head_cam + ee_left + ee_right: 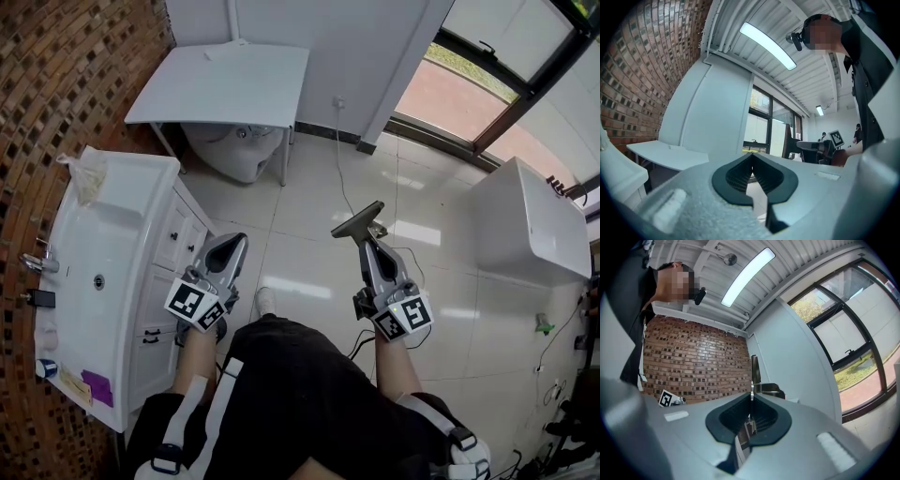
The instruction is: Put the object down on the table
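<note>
Right gripper (367, 242) is clamped on our squeegee (357, 221), its jaws nearly together on the thin handle and the dark blade crosswise beyond the tips (in the right gripper view the blade stands on edge). We hold it in the air above the pale tiled floor (305, 234). Left gripper (231, 246), at 9 o'clock from the squeegee, is closed with nothing between its pads. The white table (225, 84) stands well apart at 11 o'clock. The washbasin (112, 225) lies at 9 o'clock, beyond the left gripper.
</note>
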Available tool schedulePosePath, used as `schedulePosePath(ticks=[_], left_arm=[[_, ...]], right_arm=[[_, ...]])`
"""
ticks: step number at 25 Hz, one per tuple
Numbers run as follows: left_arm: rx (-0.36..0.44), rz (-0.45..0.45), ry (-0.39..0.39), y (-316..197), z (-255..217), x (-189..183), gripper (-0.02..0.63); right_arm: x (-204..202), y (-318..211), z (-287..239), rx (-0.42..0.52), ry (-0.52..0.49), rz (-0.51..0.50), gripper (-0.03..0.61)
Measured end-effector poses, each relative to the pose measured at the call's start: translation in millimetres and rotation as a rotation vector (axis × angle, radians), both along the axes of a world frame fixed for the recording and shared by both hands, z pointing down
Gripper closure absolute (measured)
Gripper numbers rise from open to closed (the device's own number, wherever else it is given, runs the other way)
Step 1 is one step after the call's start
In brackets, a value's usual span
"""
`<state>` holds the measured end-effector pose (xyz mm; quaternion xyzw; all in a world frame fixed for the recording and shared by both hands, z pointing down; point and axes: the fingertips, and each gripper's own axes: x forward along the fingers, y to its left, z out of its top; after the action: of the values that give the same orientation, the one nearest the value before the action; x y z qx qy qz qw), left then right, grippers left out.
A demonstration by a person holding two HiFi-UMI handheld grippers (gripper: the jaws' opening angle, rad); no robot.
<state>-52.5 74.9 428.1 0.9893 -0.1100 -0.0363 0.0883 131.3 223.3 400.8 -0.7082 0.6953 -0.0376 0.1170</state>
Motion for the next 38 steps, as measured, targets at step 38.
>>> schedulePosePath(ticks=[38], left_arm=[[-0.067, -0.07, -0.051, -205, 29, 12, 0.614]], right_arm=[[44, -216, 16, -0.06, 0.071, -0.03, 0.572]])
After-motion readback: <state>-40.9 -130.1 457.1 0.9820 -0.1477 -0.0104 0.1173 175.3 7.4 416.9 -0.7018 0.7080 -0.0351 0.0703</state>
